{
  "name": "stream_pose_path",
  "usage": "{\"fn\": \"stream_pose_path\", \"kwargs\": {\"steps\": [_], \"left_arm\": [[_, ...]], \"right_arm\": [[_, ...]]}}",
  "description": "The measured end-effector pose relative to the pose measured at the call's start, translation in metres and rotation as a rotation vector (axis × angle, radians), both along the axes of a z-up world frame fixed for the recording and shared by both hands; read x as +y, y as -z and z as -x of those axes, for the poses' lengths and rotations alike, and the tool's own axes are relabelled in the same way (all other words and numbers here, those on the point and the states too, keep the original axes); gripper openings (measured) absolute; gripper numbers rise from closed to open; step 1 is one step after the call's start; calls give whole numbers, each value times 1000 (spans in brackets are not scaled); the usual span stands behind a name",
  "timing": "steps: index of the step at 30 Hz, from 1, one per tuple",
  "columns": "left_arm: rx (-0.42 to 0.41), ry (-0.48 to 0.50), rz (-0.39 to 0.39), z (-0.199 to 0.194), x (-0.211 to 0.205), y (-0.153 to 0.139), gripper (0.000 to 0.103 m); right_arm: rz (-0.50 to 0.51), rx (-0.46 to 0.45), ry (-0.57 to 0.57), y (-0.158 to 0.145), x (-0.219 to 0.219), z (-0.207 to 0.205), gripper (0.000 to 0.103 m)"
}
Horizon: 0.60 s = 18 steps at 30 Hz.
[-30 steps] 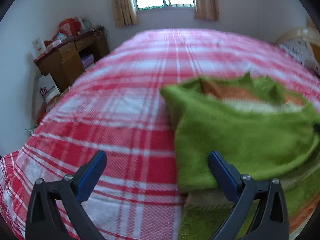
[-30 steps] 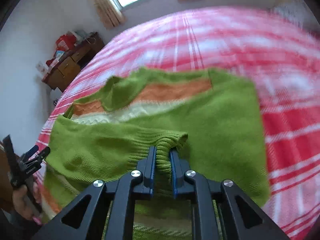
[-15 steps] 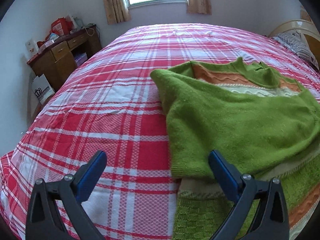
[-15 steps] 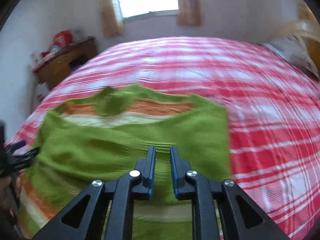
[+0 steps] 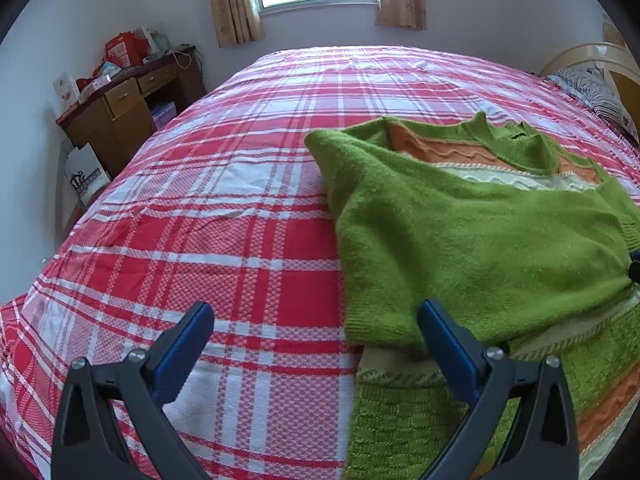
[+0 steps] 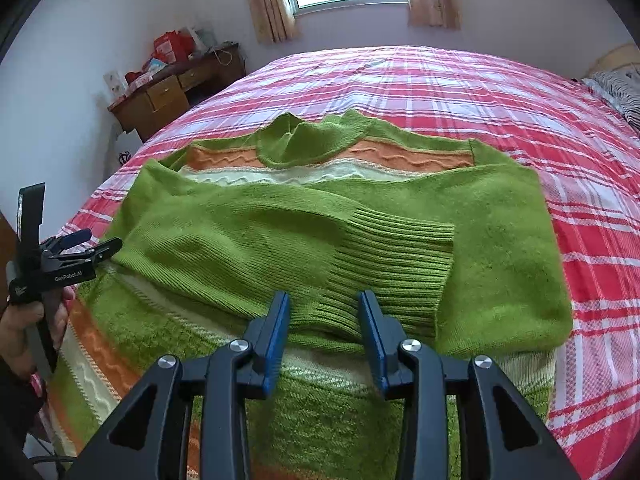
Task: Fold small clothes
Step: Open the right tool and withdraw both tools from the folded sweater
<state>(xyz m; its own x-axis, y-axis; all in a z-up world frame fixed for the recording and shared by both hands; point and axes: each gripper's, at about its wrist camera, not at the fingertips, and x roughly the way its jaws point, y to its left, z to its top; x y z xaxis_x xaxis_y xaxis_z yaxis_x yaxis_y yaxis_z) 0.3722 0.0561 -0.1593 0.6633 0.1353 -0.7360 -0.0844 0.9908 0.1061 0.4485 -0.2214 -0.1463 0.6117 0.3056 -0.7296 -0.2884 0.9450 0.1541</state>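
Sweater (image 6: pixel 500 248) is laid flat on the plaid bed (image 6: pixel 460 88), both sleeves crossed over the chest. Right gripper (image 6: pixel 324 340) is seen opening — ribbed cuff (image 6: pixel 396 264) lies between the jaws, pads not pressing. Left gripper (image 5: pixel 316 344) is held wide, empty, at the sweater's edge. Sleeve fold judged done; next, the hem must be gripped and brought toward the collar (image 6: pixel 308 140).

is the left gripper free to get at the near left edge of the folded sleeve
Probably yes: the left gripper stands open and empty, and the folded sleeve edge of the green sweater lies bare beside its right finger.
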Motion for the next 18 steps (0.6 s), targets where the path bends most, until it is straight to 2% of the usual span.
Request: {"fn": "stream_pose_path", "kwargs": {"steps": [6,14,16,18], "left_arm": [[-2,0,25,-1,3,0,103],[-22,6,8,4,-1,-5,103],[-24,7,10,8,-3,-8,103],[-18,22,4,11,-5,-7,103]], "right_arm": [[-3,-4,7,3,0,-6,38],[-52,-14,24,-2,-8,-1,38],[-60,-17,34,-5,-10,1,41],[-64,-16,27,-5,-10,4,48]]}}
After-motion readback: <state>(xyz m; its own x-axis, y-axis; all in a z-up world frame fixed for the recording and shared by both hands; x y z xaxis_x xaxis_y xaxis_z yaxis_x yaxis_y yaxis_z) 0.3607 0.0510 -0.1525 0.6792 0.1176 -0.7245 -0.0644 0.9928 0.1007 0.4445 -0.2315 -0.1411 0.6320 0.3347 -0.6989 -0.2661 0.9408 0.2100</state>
